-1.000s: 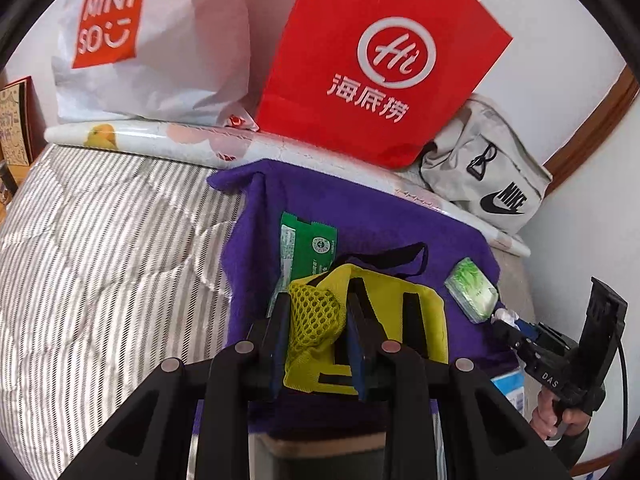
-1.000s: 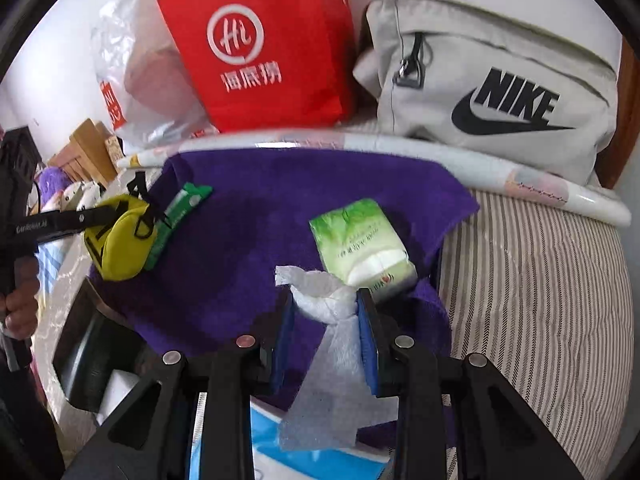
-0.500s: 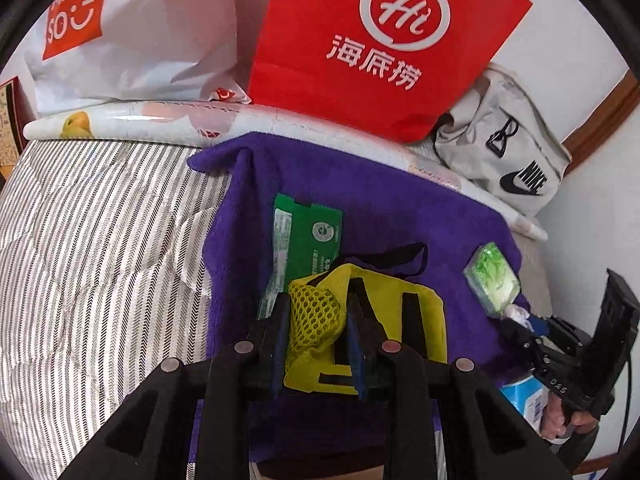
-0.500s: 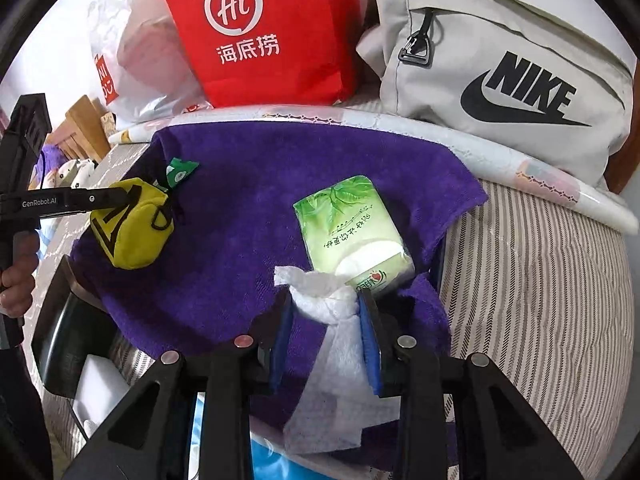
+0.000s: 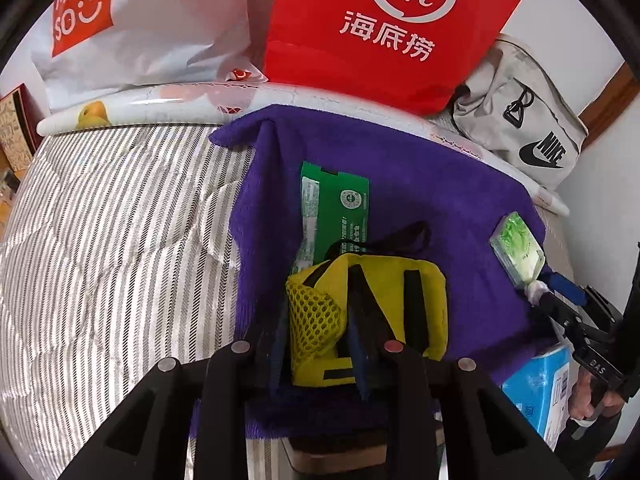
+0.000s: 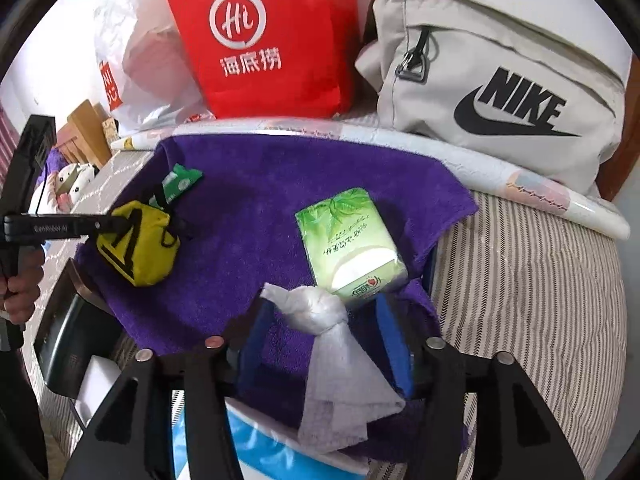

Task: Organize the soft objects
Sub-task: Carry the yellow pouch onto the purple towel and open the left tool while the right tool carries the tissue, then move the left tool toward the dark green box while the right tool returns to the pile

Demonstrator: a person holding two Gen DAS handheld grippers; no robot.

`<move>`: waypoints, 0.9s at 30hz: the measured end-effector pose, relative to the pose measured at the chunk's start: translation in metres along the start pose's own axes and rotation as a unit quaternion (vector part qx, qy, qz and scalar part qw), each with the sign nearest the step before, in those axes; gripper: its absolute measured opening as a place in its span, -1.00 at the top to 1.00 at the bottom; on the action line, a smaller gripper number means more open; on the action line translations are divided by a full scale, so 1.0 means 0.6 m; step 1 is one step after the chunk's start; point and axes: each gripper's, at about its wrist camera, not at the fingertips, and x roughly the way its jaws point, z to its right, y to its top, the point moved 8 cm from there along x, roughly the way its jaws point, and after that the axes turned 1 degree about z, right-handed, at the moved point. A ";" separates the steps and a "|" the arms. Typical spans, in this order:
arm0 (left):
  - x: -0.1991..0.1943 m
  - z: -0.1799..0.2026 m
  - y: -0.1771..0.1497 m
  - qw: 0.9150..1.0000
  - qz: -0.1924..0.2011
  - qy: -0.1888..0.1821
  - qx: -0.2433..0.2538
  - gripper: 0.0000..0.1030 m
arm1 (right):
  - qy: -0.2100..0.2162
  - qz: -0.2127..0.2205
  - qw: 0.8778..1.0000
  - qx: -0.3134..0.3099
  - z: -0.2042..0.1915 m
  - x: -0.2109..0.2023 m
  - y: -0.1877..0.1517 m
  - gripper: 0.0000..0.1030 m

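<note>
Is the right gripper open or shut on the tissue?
Open: the right gripper has just been opening; gaps show beside the tissue.

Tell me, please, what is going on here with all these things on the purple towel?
A person holds a gripper in each hand over a purple towel spread on a striped bed. The left gripper has the yellow mesh pouch between its jaws, which have just been opening. The right gripper has just been opening too; the white tissue lies loose between its jaws, beside a green tissue pack.
</note>
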 end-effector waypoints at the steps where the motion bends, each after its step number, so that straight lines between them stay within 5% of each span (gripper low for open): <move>1: -0.005 -0.001 0.000 1.000 0.003 0.002 -0.001 0.30 | 0.000 0.005 1.000 0.001 0.000 -0.006 0.001 -0.18; 7: -0.052 -0.005 -0.011 1.000 0.026 0.006 -0.003 0.08 | -0.003 0.014 1.000 0.013 -0.005 -0.046 -0.005 -0.25; 19: -0.184 -0.008 -0.082 0.996 0.091 -0.011 -0.014 0.08 | 0.010 0.056 0.998 0.039 -0.044 -0.170 -0.054 -0.25; 27: -0.222 0.004 -0.166 0.995 0.092 -0.027 -0.003 0.08 | 0.036 0.055 0.998 0.007 -0.119 -0.228 -0.118 -0.25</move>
